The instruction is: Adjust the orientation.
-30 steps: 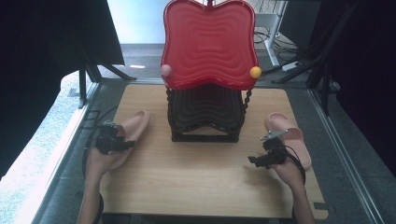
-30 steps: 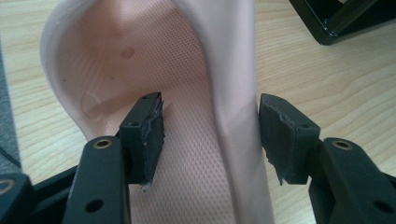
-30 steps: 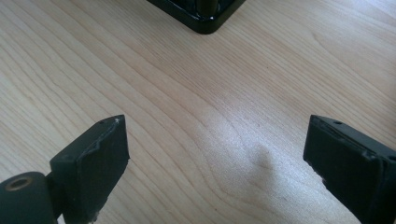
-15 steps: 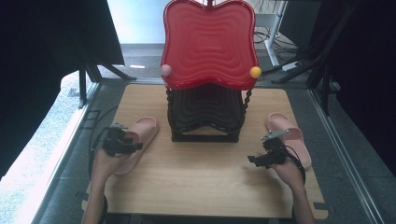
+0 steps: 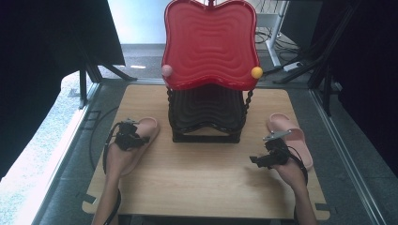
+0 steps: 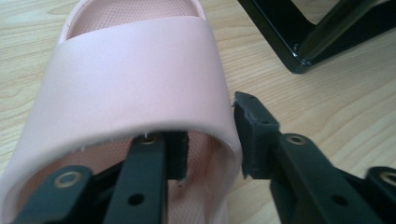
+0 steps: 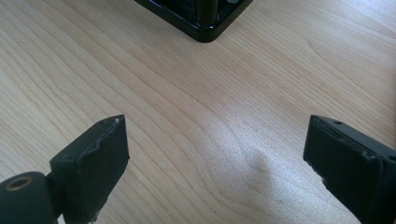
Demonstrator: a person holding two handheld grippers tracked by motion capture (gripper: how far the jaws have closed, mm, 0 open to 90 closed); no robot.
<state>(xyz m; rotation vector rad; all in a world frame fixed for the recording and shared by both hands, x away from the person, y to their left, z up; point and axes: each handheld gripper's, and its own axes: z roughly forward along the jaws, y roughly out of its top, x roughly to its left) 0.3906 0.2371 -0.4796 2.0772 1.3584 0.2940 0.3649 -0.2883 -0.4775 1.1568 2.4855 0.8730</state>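
A pink slipper [image 5: 148,125] lies at the left of the wooden table [image 5: 202,187], toe toward the rack. My left gripper [image 5: 140,138] is over its strap. In the left gripper view one jaw reaches under the slipper's strap [image 6: 135,70] and the other stands just outside its right wall. The left gripper [image 6: 215,140] has just been closing, with the strap's side between the jaws, and a gap shows at the inner pad. A second pink slipper [image 5: 294,133] lies at the right. My right gripper [image 5: 257,161] hovers beside it, open over bare wood [image 7: 215,144].
A rack stands mid-table at the back, with a red wavy tray [image 5: 211,44] on top and a black tier [image 5: 206,112] below. Its black foot [image 6: 299,42] is just right of the left slipper, and a corner of it [image 7: 201,18] lies ahead of the right gripper.
My left hand has slid right and forward along the left slipper to its strap, and its jaws have narrowed. The right hand and right slipper have not moved.
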